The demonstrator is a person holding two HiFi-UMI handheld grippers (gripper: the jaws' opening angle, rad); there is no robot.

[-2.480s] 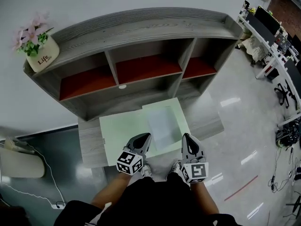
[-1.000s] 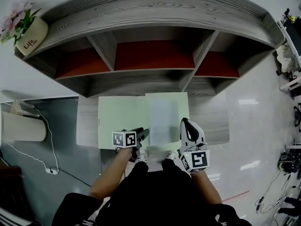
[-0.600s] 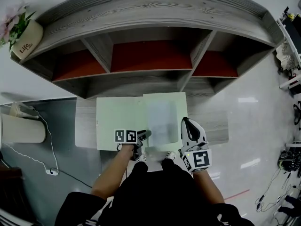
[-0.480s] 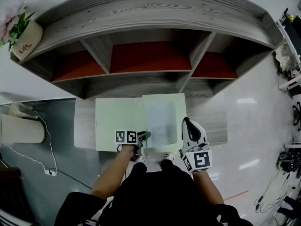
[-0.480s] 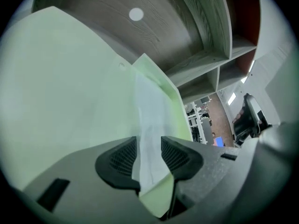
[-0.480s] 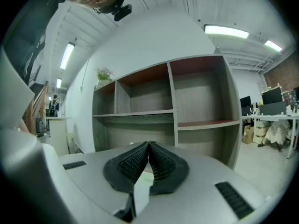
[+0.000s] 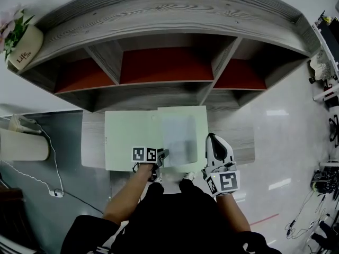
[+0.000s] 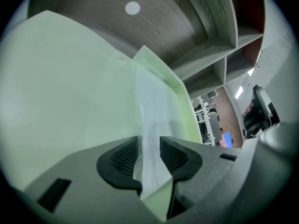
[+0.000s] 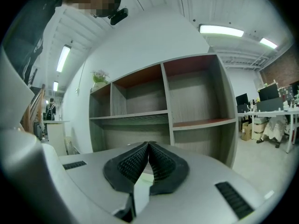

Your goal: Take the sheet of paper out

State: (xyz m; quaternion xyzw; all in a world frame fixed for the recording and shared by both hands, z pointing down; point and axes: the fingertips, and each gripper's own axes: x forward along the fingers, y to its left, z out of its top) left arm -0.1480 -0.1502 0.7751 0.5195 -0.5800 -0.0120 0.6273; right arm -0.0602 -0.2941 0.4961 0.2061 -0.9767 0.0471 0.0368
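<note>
L gripper (image 7: 162, 154) has dropped to near edge of sheet (image 7: 179, 136), lying in green folder (image 7: 130, 139) on tabletop (image 7: 92, 148). Its fingers (image 8: 121, 160) are spread either side of the paper and have just been closing, no pinch yet. R gripper (image 7: 216, 142) sits beside folder, fingers pressed together. Grab looks imminent.

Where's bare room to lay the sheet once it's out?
Bare table left of the green folder; a strip right of it, past the right gripper. Shelf bays are empty. Crowded at the folder's near edge.
</note>
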